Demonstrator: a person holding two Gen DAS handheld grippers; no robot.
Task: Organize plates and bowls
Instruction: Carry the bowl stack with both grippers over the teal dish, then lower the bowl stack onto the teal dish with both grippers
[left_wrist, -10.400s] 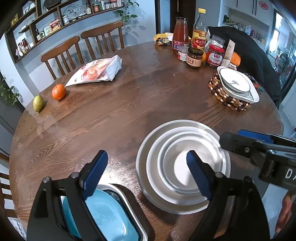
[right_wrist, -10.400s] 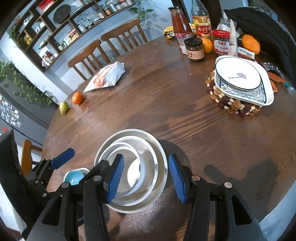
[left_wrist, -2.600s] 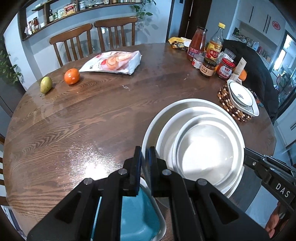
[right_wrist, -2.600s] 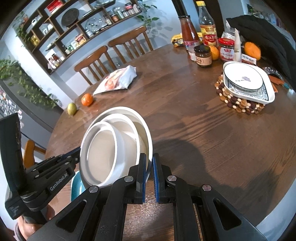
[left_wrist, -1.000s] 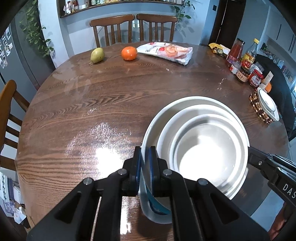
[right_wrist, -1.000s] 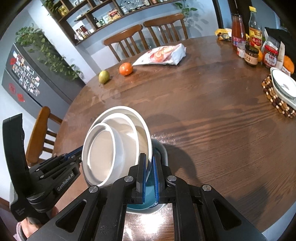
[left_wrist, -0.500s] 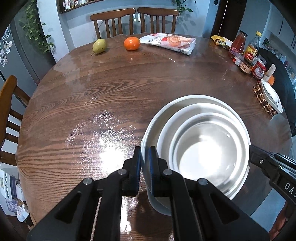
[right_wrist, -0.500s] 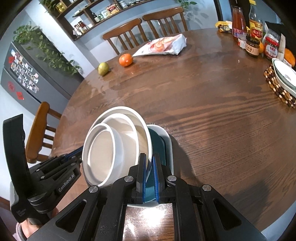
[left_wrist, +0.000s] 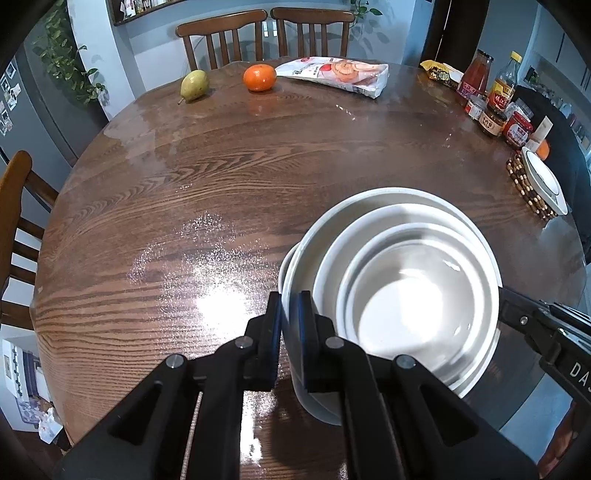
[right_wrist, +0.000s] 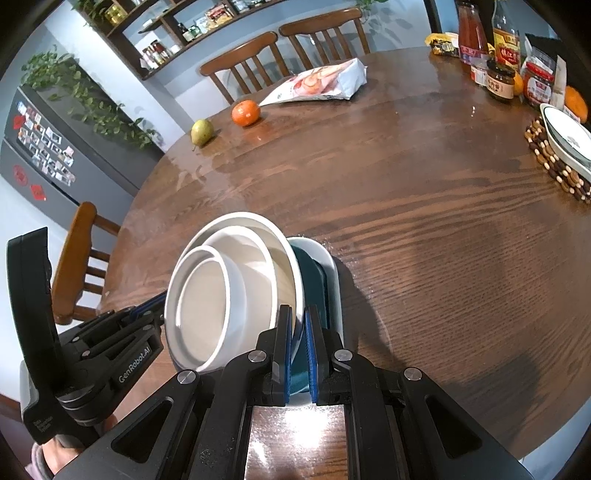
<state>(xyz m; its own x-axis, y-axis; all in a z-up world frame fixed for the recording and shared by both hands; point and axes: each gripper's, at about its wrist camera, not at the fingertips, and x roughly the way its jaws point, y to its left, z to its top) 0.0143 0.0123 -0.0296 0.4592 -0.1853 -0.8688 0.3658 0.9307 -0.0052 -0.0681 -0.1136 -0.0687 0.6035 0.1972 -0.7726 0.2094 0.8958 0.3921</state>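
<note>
Left wrist view: the left gripper (left_wrist: 290, 325) is clenched on the near rim of the nested white bowls (left_wrist: 399, 288), held over the counter (left_wrist: 221, 166).

Right wrist view: the right gripper (right_wrist: 298, 350) clamps the opposite rim above the teal dish (right_wrist: 314, 280). The stack looks heavy, glazed, slippery and breakable; opposite rim grips suit it.

Three white round bowls (left_wrist: 406, 295) sit nested as one stack, over one white oblong dish with a teal inside (right_wrist: 321, 280) at about six o'clock. Fruit at eleven o'clock — one green pear (left_wrist: 193, 85), one orange tangerine (left_wrist: 259, 76). One white snack bag (left_wrist: 338, 75) at twelve. At two o'clock, two tall bottles (left_wrist: 476, 74) and at least three jars (left_wrist: 519, 127). Three brown wooden chairs (left_wrist: 225, 37) — two at twelve, one at nine.
</note>
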